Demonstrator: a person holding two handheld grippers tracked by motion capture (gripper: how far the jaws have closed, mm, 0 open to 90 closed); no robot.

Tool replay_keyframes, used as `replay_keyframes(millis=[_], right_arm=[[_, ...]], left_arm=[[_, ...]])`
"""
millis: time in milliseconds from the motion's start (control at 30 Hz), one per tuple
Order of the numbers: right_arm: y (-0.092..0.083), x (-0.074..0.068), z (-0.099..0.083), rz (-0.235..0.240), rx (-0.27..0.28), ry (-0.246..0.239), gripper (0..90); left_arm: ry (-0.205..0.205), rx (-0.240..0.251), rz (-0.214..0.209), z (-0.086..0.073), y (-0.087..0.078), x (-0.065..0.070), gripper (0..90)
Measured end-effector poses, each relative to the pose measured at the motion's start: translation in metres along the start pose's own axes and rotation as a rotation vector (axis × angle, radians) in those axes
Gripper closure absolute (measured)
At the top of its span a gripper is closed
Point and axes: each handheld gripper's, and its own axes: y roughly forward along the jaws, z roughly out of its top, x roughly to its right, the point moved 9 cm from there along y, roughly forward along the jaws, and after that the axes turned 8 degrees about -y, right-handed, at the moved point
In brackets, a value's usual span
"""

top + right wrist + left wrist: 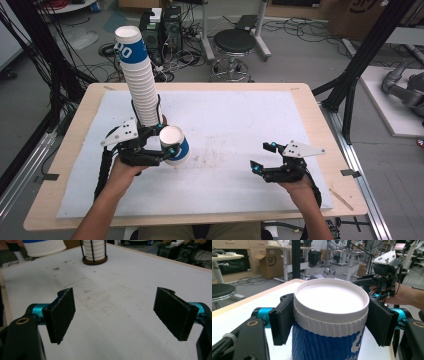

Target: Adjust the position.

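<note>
The left gripper (165, 145) had its jaws clamped on a blue-and-white paper cup (174, 145), just beside the tall cup stack (139, 75); the right gripper (263, 156), well apart from that stack, held its jaws wide, empty.

Grey floor (300, 55) with messy cables (172, 62), round black stool (234, 42) behind the wooden surface (310, 107), black frame posts (372, 47) at the sides, cardboard box (270, 265) by a desk (223, 261), bright workshop room
</note>
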Motion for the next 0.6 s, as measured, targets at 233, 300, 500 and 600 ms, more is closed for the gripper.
replay_keyframes(millis=[233, 300, 500, 600], right_arm=[[0.005, -0.017, 0.014, 0.086, 0.053, -0.009, 18.0], [0.007, -0.021, 0.017, 0.105, 0.06, -0.016, 18.0], [0.014, -0.03, 0.025, 0.153, 0.086, -0.048, 18.0], [0.019, -0.034, 0.029, 0.179, 0.089, -0.063, 18.1]], left_arm=[[0.0, -0.003, -0.036, -0.002, 0.014, 0.008, 29.1], [-0.001, -0.007, -0.05, -0.003, 0.018, 0.011, 29.1], [0.02, -0.027, -0.093, -0.006, 0.032, 0.019, 29.1], [0.03, -0.037, -0.112, -0.007, 0.038, 0.023, 29.0]])
